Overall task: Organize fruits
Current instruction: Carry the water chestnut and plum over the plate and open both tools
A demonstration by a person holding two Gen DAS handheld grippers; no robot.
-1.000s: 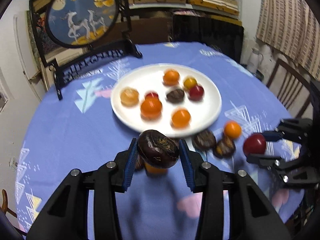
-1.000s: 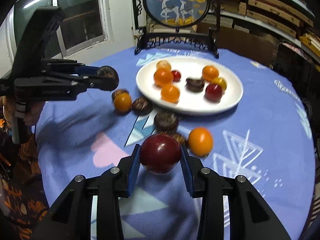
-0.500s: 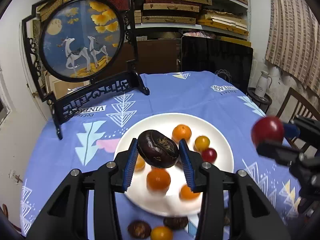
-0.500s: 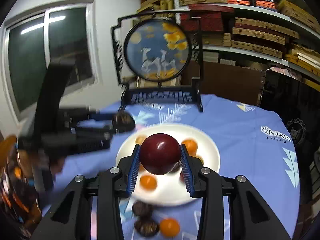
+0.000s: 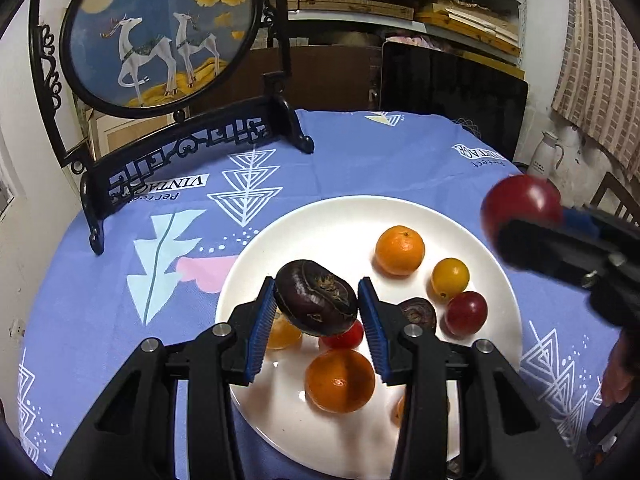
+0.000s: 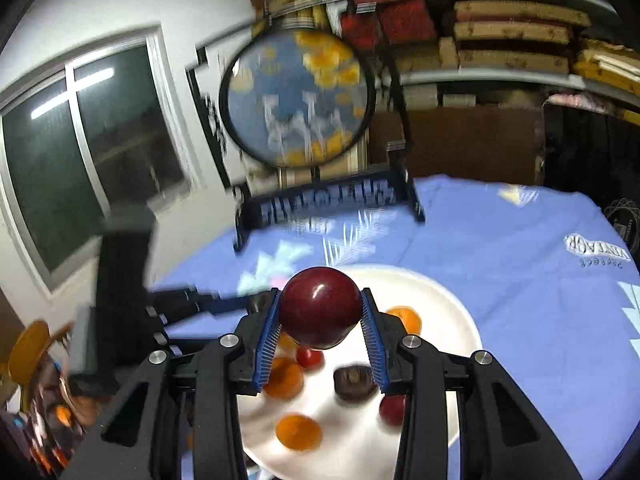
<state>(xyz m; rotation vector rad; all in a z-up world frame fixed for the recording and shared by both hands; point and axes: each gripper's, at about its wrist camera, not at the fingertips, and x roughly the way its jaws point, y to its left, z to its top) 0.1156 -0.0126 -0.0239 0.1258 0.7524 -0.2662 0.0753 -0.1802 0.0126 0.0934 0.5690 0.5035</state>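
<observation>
Left wrist view. Left gripper [image 5: 317, 320] carrying a dark wrinkled fruit [image 5: 316, 304], jaws clamped on its two sides, poised above the white plate [image 5: 320, 220] on the blue-clothed surface [image 5: 100, 300]. At about two o'clock from that fruit, right gripper [image 5: 532, 224] holding a red fruit [image 5: 520, 206] over the plate's far right rim. On the plate: a tangerine [image 5: 399, 250] at one o'clock, a yellow fruit [image 5: 450, 279] and a small red one [image 5: 466, 313] toward three o'clock, a larger orange [image 5: 340, 380] at six o'clock. Step in hand, by judgement: delivery of both fruits onto the plate. Next move likely calls for lowering into a bare patch, toward eleven o'clock, before loosening the jaws, so as not to knock the fruits below. Partly hidden behind the jaws: an orange fruit at the left pad, a red one under the dark fruit, another dark one by the right pad. Plate's near edge cut off by the gripper body.

Right wrist view. Jaws shut on the red fruit [image 6: 319, 307], held over the plate [image 6: 448, 304]. Everything beyond smeared by motion: plate fruits only orange and dark blobs, left gripper [image 6: 256, 302] a dark shape at nine o'clock, its fruit barely discernible. Round deer screen [image 6: 298, 96] at twelve o'clock, blurred.
</observation>
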